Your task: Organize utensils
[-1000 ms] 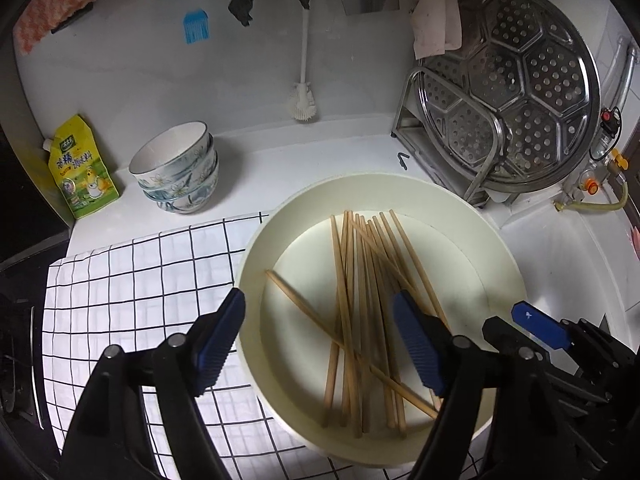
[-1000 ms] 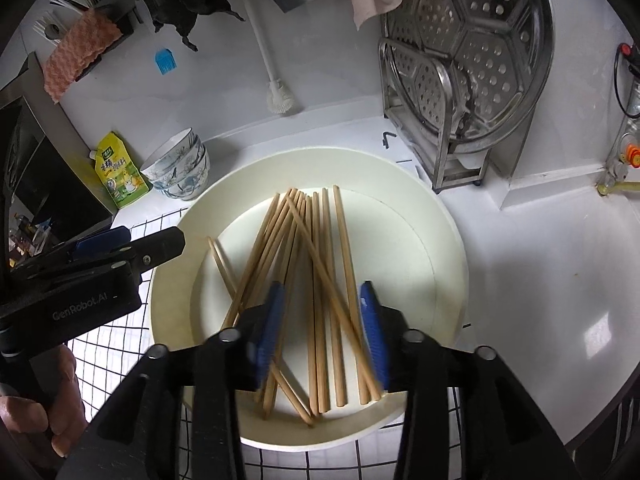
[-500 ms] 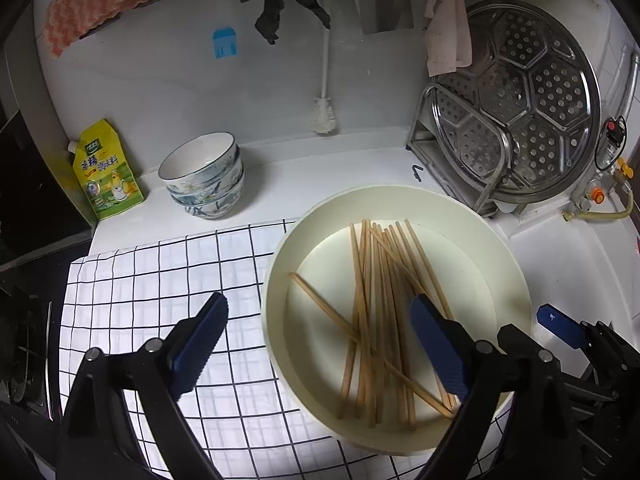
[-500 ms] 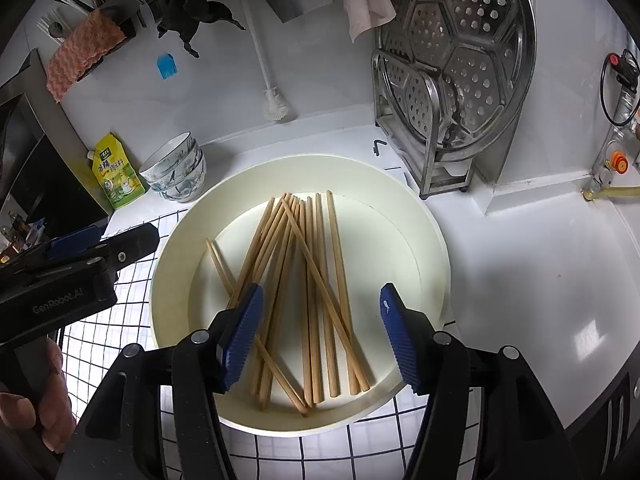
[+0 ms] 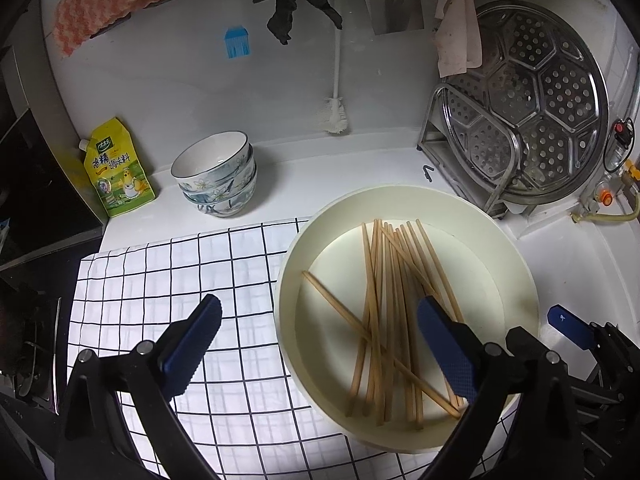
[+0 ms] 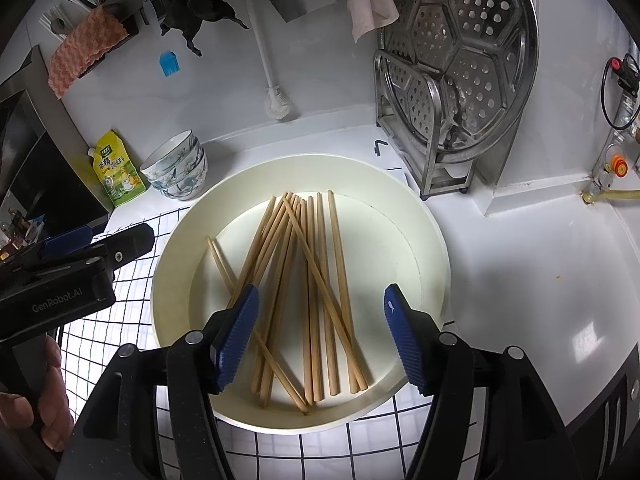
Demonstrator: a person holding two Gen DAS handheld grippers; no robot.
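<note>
A: Chopsticks [image 6: 304, 288] loose in basin [image 6: 424, 240], rim overhanging checked cloth [image 5: 160, 280].
B: Left gripper [image 5: 320, 344] and right gripper [image 6: 320, 332] opening, nothing between pads. Lower chopstick ends hidden behind fingers.

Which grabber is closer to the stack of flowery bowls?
The left gripper. It hangs over the checked cloth and the basin's left rim, on the side of the bowls. The right gripper hangs above the chopsticks, farther away.
</note>
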